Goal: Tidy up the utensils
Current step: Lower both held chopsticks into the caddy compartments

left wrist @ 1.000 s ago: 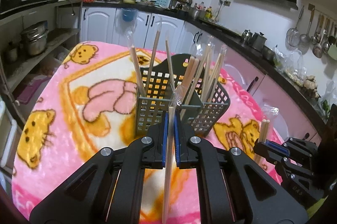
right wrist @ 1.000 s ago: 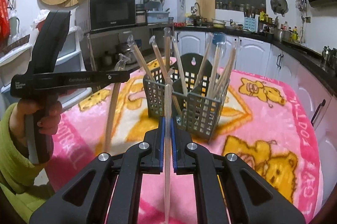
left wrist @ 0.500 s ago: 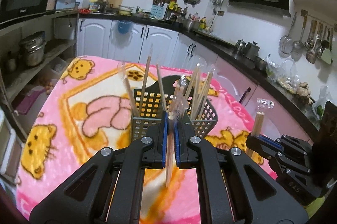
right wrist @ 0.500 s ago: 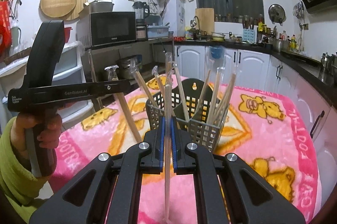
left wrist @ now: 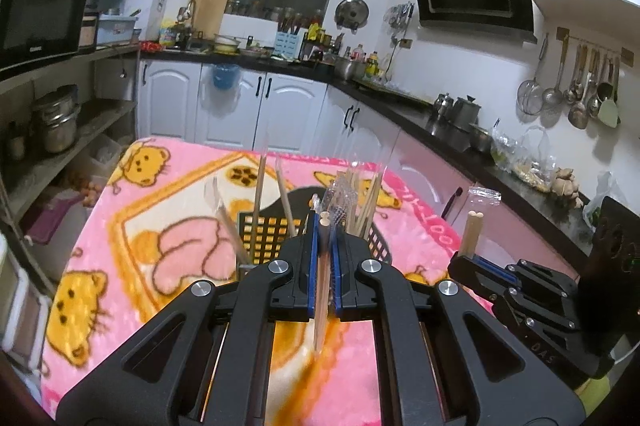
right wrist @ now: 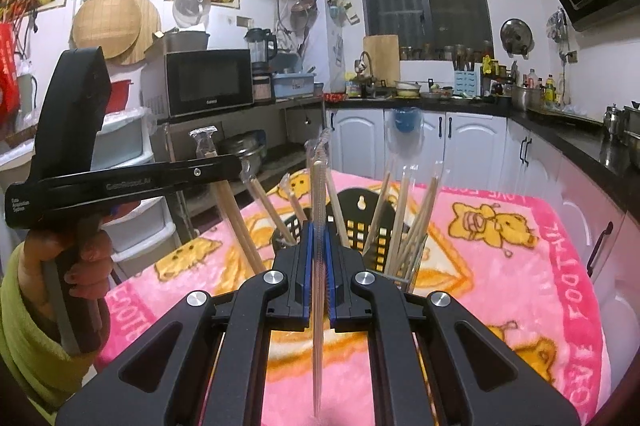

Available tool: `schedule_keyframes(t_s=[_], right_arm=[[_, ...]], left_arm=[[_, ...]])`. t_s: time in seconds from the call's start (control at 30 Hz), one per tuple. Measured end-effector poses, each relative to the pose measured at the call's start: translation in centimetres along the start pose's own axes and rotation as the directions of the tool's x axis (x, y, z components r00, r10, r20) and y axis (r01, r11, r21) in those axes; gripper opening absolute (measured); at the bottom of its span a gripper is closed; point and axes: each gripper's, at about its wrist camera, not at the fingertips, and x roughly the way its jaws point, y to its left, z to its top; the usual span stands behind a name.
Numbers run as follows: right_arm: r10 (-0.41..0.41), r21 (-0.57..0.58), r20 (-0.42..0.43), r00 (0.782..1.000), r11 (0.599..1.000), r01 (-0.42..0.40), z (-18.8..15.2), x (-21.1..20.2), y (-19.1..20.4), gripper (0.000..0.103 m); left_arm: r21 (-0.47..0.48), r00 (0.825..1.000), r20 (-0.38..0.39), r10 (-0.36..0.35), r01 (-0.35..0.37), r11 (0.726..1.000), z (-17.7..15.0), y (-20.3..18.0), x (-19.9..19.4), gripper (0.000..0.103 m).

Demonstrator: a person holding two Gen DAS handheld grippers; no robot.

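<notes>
Pink blanket [left wrist: 168,194] with yellow bear print, dark grid-holed basket [right wrist: 362,222], pale wooden chopsticks [right wrist: 416,210].

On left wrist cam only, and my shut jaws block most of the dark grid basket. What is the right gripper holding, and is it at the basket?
Observer: The right gripper is shut on a plastic-wrapped pair of wooden chopsticks, held upright. The lower tip is over the pink cartoon blanket, on the near side of the dark grid basket, not in it.
Operator: How does my pair sit from that side?
Observer: The left gripper holds its wrapped pair slanting down towards the basket's left side. The lower end is hidden.
Operator: What's on its handle?
Observer: A hand in a green sleeve.
</notes>
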Motion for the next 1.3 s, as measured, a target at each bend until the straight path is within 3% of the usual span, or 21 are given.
schedule_keyframes(t_s=[0.7,1.0,1.3], right_arm=[[-0.018,0.027,0.136,0.991,1.000,0.014,5.1,0.7,-2.0,0.006],[-0.059,0.022,0.218,0.974,0.998,0.055,8.2,2.3,-3.3,0.006],[-0.105,0.036,0.251,0.962,0.994,0.099,8.4,5.0,-5.3,0.006]], left_arm=[[0.000,0.992,0.122,0.027,-0.027,1.000,5.4,0.2,-0.2,0.003],[0.008,0.983,0.176,0.059,-0.062,0.998,7.9,-0.2,1.3,0.003],[0.021,0.974,0.197,0.109,-0.116,0.993,8.1,-0.1,3.7,0.003]])
